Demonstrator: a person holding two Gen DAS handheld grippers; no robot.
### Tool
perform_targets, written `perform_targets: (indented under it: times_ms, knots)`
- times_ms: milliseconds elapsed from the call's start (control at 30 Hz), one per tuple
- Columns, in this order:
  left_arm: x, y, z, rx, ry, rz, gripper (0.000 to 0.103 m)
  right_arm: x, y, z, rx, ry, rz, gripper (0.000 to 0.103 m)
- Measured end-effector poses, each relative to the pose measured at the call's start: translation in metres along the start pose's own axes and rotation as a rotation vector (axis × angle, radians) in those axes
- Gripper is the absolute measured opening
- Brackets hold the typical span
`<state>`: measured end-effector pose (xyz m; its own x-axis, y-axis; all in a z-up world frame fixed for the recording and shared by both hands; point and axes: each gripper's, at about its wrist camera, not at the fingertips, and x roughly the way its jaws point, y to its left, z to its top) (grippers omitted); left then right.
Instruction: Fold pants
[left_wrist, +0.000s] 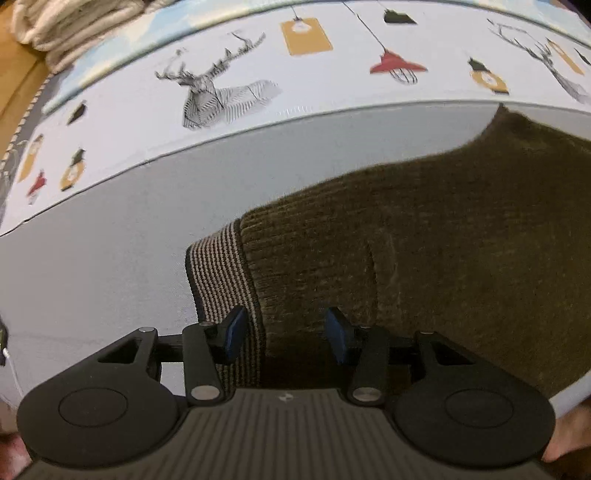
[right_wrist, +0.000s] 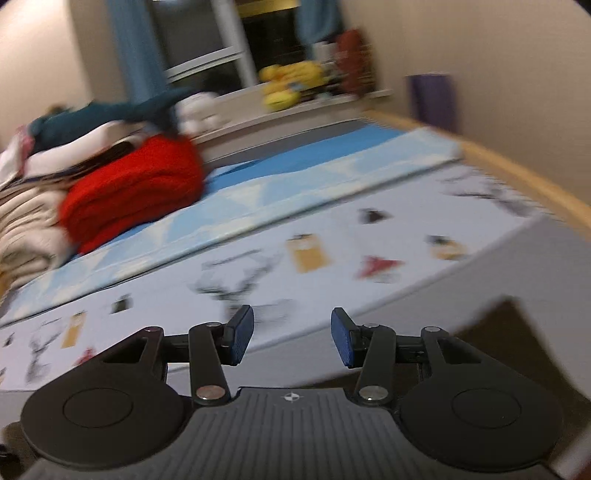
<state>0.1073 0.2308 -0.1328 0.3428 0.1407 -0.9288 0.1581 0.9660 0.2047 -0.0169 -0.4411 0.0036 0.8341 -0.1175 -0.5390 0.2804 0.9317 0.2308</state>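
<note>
The left hand-held gripper is released, its blue pads spread over the striped waistband of the olive corduroy pants, which lie across the centre and right of the frame on the bed. The right hand-held gripper is also released, empty, above the printed sheet; a red garment sits upper left.

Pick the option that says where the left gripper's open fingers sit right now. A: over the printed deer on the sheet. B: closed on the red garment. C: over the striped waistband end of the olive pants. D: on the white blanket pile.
C: in the left wrist view the left gripper is open, its blue fingers straddling the striped waistband where it meets the olive pants.
</note>
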Motion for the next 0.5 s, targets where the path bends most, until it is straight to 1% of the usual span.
perform_targets:
  times_ms: [33, 67, 100, 133, 167, 200, 233, 300, 367, 400, 433, 467, 500]
  knots:
    - [-0.009, -0.004, 0.001, -0.003, -0.029, -0.003, 0.053, -0.008, -0.016, -0.006, 0.018, -0.014, -0.031, 0.049]
    - [-0.021, -0.01, 0.003, -0.013, -0.075, -0.003, 0.054, -0.012, -0.028, -0.013, 0.03, -0.018, -0.057, 0.049]
    - [-0.031, -0.014, 0.006, -0.024, -0.12, -0.002, 0.058, -0.017, -0.042, -0.02, 0.037, -0.01, -0.082, 0.049]
    - [-0.044, -0.02, 0.009, -0.027, -0.173, 0.0, 0.065, -0.023, -0.057, -0.027, 0.042, -0.002, -0.106, 0.049]
    - [-0.055, -0.026, 0.012, -0.025, -0.216, 0.014, 0.069, -0.027, -0.07, -0.034, 0.047, -0.002, -0.122, 0.049]
    - [-0.064, -0.036, 0.015, -0.019, -0.247, 0.034, 0.076, -0.031, -0.084, -0.041, 0.057, -0.003, -0.136, 0.049]
    - [-0.076, -0.05, 0.016, 0.002, -0.282, 0.047, 0.08, -0.033, -0.1, -0.051, 0.071, 0.006, -0.153, 0.049]
    - [-0.097, -0.081, 0.016, 0.067, -0.341, 0.035, 0.082, -0.033, -0.125, -0.075, 0.112, 0.05, -0.203, 0.049]
    - [-0.114, -0.112, 0.012, 0.097, -0.38, 0.027, 0.085, -0.033, -0.15, -0.091, 0.184, 0.055, -0.244, 0.049]
    - [-0.118, -0.123, 0.01, 0.092, -0.393, 0.009, 0.087, -0.032, -0.159, -0.097, 0.221, 0.05, -0.26, 0.049]
    - [-0.123, -0.134, 0.007, 0.081, -0.402, -0.034, 0.093, -0.03, -0.167, -0.1, 0.26, 0.049, -0.274, 0.049]
    - [-0.125, -0.145, 0.005, 0.067, -0.402, -0.077, 0.095, -0.029, -0.174, -0.101, 0.294, 0.045, -0.28, 0.049]
    - [-0.127, -0.154, 0.003, 0.049, -0.401, -0.103, 0.096, -0.029, -0.179, -0.101, 0.33, 0.036, -0.277, 0.049]
